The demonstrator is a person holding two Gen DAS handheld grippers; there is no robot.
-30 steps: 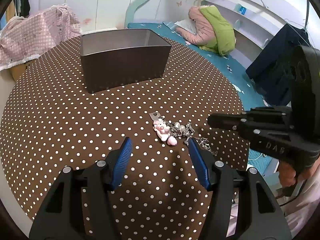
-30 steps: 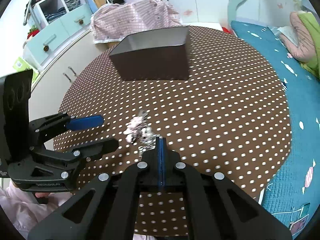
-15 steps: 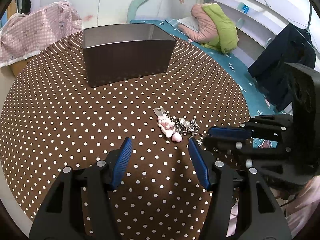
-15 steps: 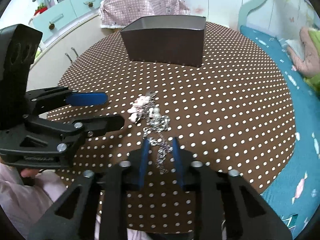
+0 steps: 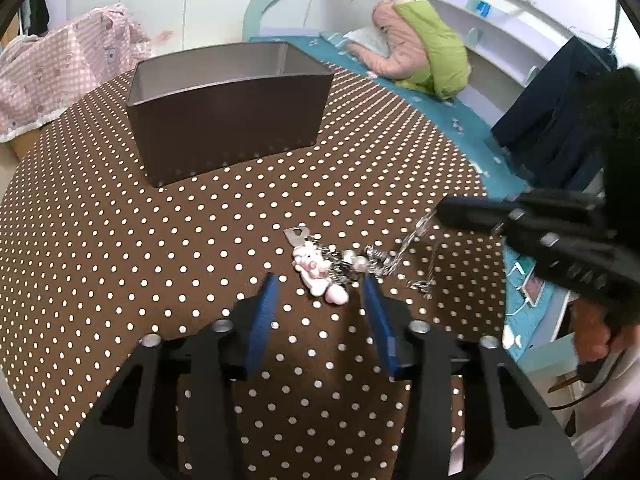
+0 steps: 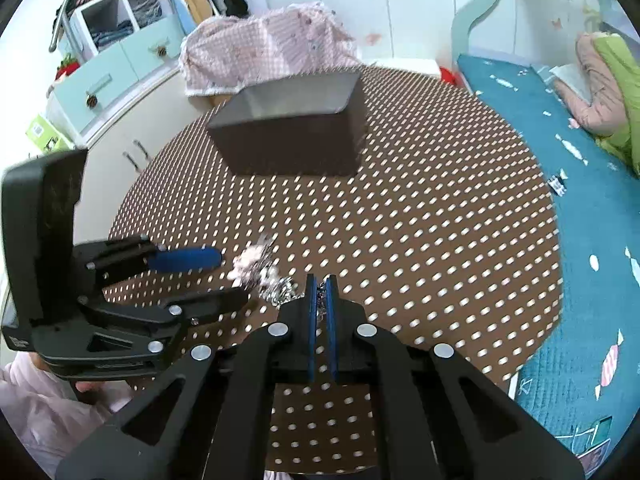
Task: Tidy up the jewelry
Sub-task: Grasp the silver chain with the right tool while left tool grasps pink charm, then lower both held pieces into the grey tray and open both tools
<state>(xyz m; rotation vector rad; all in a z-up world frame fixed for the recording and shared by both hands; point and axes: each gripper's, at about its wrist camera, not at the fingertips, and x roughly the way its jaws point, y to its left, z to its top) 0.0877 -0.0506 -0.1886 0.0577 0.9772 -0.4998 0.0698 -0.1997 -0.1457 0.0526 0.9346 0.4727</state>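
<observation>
A tangle of jewelry lies on the polka-dot table: a pink pig charm [image 5: 320, 274] with beads and a silver chain [image 5: 404, 252]. My left gripper [image 5: 320, 292] is open, its blue pads either side of the charm, just short of it. My right gripper [image 6: 320, 284] is shut on the silver chain [image 6: 320, 300] and lifts one end off the table; it shows in the left wrist view [image 5: 452, 210] to the right. The dark open box [image 5: 228, 112] stands at the far side of the table; it also shows in the right wrist view [image 6: 292, 136].
The round table's edge [image 5: 480, 168] drops to a blue bed [image 6: 560, 160] on the right. A pink checked cloth [image 6: 264, 48] lies behind the box. Drawers and shelves [image 6: 112, 60] stand at the far left.
My right gripper closed on the chain and rose, pulling one end of it up off the table. My left gripper moved forward toward the charm and stayed open.
</observation>
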